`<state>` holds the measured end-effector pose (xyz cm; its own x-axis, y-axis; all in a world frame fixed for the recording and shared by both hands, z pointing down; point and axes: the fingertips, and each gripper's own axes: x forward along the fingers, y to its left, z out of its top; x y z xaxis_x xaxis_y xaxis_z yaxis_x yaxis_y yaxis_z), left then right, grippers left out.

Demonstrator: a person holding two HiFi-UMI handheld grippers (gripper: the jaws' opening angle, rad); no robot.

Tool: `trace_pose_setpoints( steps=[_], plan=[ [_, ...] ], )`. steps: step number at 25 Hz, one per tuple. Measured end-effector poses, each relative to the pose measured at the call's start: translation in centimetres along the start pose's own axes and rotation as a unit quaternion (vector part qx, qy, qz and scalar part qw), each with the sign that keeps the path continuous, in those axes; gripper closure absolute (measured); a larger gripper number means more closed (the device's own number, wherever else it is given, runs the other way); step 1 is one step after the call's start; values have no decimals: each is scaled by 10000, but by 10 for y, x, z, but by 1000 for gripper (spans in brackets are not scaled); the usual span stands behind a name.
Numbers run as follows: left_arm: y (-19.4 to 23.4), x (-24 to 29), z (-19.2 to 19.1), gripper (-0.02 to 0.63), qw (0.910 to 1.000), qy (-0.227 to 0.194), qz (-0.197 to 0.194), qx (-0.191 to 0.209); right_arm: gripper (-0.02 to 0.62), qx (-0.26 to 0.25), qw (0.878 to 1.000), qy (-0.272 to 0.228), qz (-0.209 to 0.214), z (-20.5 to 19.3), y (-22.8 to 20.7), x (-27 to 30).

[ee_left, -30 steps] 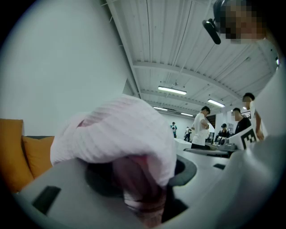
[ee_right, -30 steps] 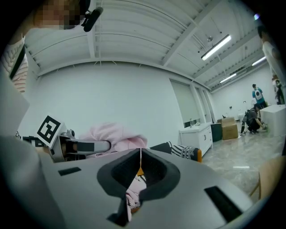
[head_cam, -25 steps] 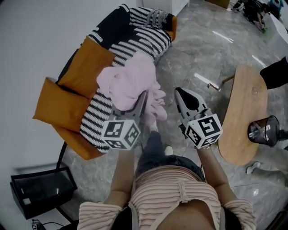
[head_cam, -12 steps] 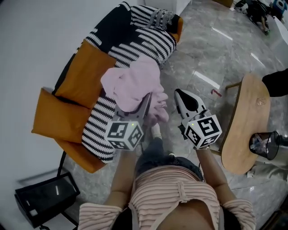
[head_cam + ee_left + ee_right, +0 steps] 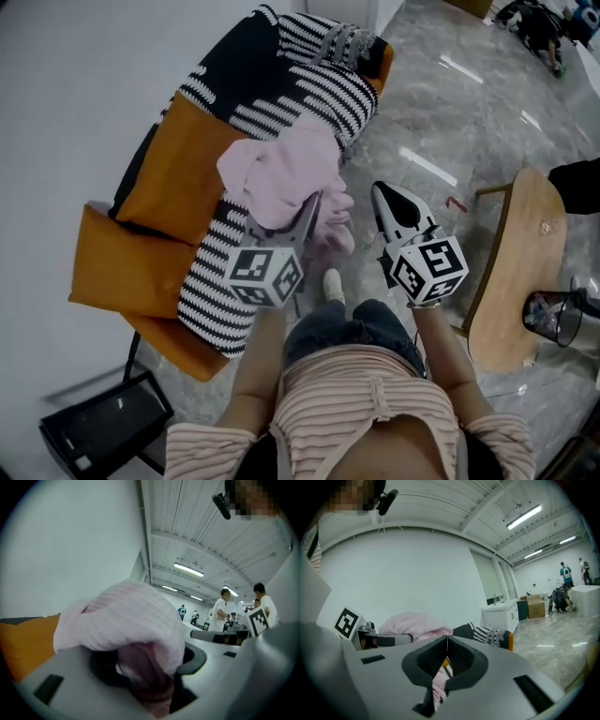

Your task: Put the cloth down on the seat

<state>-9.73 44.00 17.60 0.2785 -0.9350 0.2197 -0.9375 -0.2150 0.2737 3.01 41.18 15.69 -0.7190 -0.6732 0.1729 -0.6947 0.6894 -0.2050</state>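
A crumpled pink cloth hangs bunched over the front edge of the seat, an orange armchair draped with a black-and-white striped blanket. My left gripper is shut on the cloth, and its tips are buried in the folds. In the left gripper view the cloth fills the space between the jaws of the left gripper. My right gripper hangs to the right of the cloth over the floor, apart from it. Its jaws meet tip to tip in the right gripper view, where the right gripper holds nothing.
A round wooden side table stands at the right with a dark cup on it. A black box lies on the floor at lower left. An orange cushion leans at the chair's near side. People stand far off in the hall.
The chair has drifted slightly toward the centre of the head view and the side table toward the right edge. The left gripper still holds the cloth, and the right has shifted only slightly.
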Motion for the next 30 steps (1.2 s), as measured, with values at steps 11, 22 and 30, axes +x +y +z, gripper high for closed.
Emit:
trace_pose_setpoints(
  steps=[11,22,30],
  plan=[
    [38,59,6,369,9999,133,-35,-84,586,29,9997,184,-187,5,-38,55],
    [87,162,12,370,9993,286,206,-129,586,78,9996,199,-204,14,-121,138],
    [115,261,14,369,9970,648,378,-210,587,296,9985,401,-245,23,-209,206]
  ],
)
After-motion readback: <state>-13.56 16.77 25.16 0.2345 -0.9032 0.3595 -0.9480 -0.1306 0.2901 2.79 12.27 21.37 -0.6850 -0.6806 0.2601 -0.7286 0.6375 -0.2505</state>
